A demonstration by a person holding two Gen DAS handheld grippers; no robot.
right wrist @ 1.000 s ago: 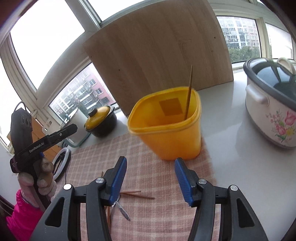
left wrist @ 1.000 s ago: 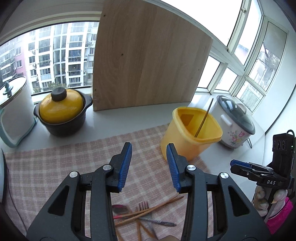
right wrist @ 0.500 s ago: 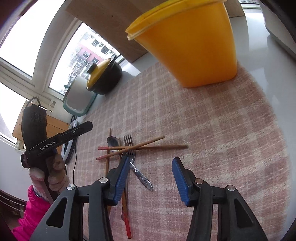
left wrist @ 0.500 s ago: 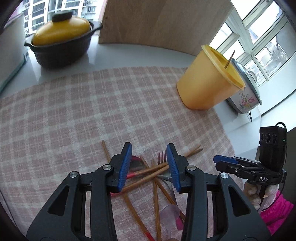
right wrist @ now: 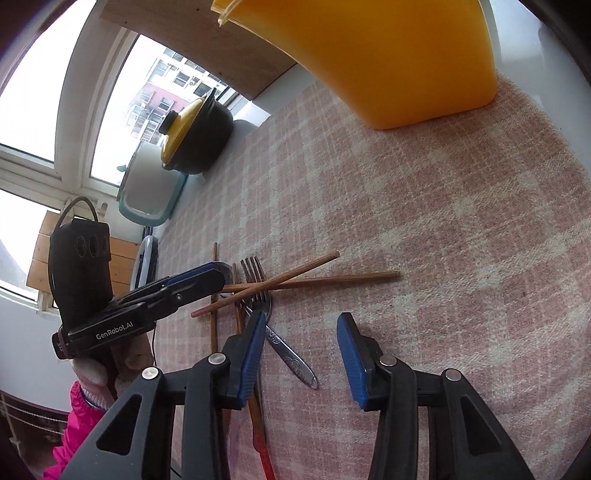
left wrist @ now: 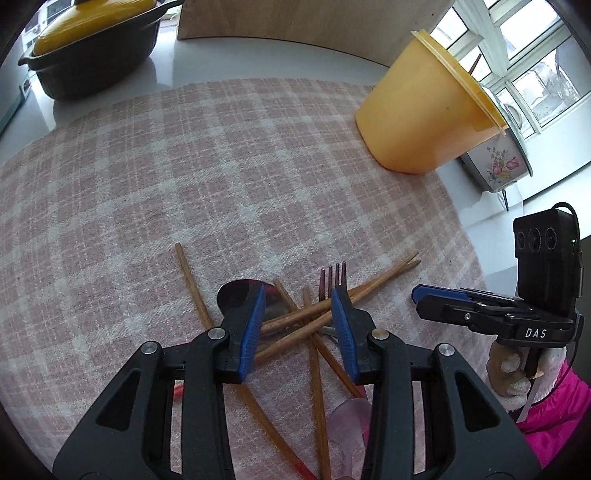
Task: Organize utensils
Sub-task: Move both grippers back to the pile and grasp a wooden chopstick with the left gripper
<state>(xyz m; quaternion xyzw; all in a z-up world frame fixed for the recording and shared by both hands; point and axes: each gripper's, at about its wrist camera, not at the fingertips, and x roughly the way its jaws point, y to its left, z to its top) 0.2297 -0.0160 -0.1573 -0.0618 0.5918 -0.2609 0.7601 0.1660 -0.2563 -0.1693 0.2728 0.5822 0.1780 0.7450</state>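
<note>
Pink-checked cloth (left wrist: 229, 155) covers the worktop, where crossed brown wooden chopsticks (left wrist: 332, 301) lie directly beneath the open, empty left claw (left wrist: 297, 325), long axis across its gap; the open right claw (right wrist: 301, 354) stands beside.

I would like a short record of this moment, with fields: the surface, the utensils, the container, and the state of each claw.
surface: checked cloth on a white counter
utensils: loose pile of chopsticks, fork and spoon, crossing one another
container: yellow tub, upright at the cloth's edge, one stick inside
left claw: open, low over the pile, holding nothing
right claw: open, beside the fork handle, holding nothing
behind: pot with yellow lid, wooden board
</note>
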